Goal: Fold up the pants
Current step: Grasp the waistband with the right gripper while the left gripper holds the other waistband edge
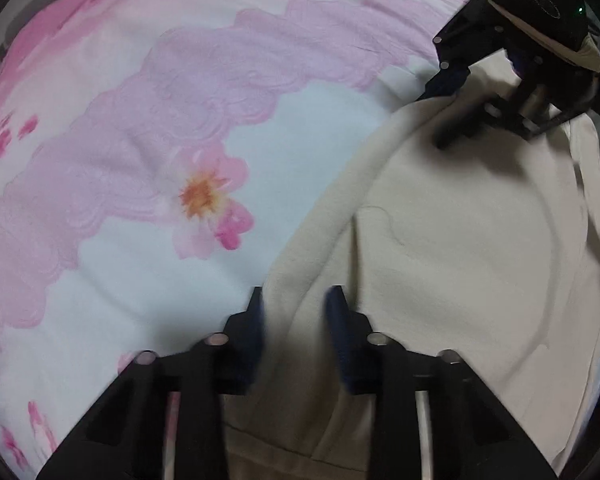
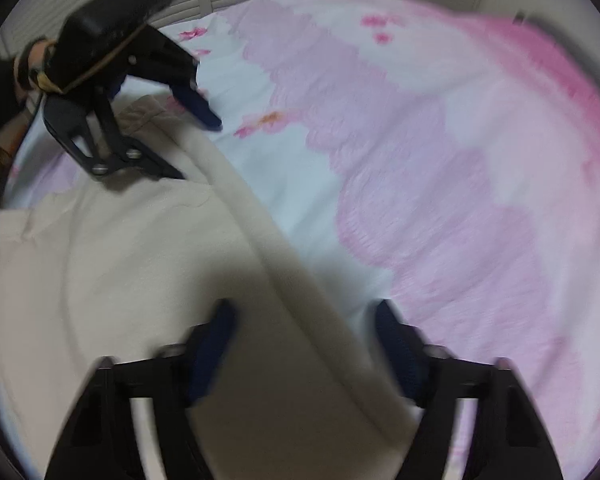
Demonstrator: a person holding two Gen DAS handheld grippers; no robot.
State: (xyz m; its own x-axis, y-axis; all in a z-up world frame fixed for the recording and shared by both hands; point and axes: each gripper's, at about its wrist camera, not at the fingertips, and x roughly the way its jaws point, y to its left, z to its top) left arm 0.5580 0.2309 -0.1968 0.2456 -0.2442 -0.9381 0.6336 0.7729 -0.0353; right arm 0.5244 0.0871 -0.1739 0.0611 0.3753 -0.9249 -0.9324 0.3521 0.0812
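One pair of cream pants [image 1: 460, 240], soft and thick, lay on a pink flowered bedsheet [image 1: 120, 140], rolled edge running diagonally. Left gripper [image 1: 296, 300] stood partly spread astride that edge; right gripper [image 2: 304, 316] stood wide over it, gripping nothing.

Bed with pink-and-white floral sheet [image 1: 148, 272], cream pants [image 1: 460, 248] spread directly on it along one side.

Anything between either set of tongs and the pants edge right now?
Nothing visible. The left tongs and right tongs are both open, each straddling the rolled edge of the cream pants on the floral bedsheet, with only fabric between their fingers.
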